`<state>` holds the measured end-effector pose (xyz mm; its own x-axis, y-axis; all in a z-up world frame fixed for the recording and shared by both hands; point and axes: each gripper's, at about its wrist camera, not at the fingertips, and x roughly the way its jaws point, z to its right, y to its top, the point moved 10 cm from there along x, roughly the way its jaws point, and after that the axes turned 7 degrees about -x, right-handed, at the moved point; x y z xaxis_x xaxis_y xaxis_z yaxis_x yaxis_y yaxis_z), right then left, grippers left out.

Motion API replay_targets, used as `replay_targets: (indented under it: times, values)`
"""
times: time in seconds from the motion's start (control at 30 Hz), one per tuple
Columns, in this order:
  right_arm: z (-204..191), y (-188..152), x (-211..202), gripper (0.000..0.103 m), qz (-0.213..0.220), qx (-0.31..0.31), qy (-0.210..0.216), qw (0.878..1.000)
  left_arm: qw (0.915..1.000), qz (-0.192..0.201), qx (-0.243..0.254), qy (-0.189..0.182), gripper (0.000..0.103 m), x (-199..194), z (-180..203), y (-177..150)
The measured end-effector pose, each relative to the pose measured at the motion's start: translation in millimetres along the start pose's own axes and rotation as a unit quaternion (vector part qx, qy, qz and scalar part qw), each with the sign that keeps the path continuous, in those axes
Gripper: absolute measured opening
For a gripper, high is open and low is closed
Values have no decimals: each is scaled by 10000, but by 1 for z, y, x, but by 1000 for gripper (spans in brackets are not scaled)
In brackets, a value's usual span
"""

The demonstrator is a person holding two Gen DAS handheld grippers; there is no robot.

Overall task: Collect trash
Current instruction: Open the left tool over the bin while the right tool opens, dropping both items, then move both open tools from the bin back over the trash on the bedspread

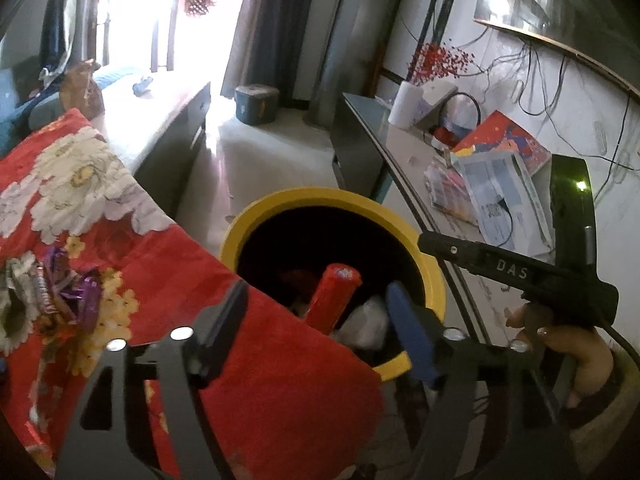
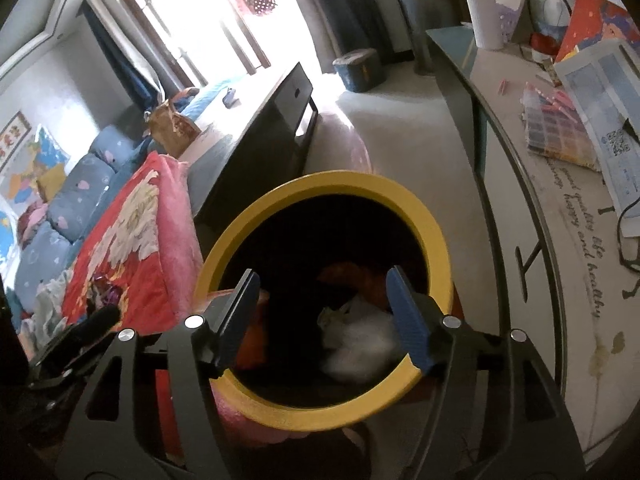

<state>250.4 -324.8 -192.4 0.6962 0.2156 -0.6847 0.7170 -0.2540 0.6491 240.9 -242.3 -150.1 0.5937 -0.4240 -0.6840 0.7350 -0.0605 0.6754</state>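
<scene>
Both grippers hovering over the bin [image 2: 434, 236], left [image 1: 316, 328] & right [image 2: 324, 316] spread, gripping nothing. Red tube [image 1: 334, 296] + white wad [image 2: 360, 336] sitting inside.

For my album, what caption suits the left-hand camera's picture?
Open left gripper over the yellow-rimmed bin, a red tube and white wrapper inside, purple wrappers waiting on the red blanket.
</scene>
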Motion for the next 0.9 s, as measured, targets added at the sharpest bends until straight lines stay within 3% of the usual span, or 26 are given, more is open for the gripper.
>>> replay_targets:
  times: [0.1,0.27,0.6,0.9]
  values:
    - [-4,3,-4,64,92,-64,-47,9999,9998,140,-102,83,90,-11,-7,3]
    - [-17,9,-11,68,258,-329,-112,9991,9988,376,-230,220,93,-32,-19,7]
    - [-50,17,-28,76,532,-777,-43,9955,9964,653,-374,378,93,-63,-36,10]
    - [-76,17,-39,77,674,-1056,54,9921,9940,833,-478,516,93,-84,-49,14]
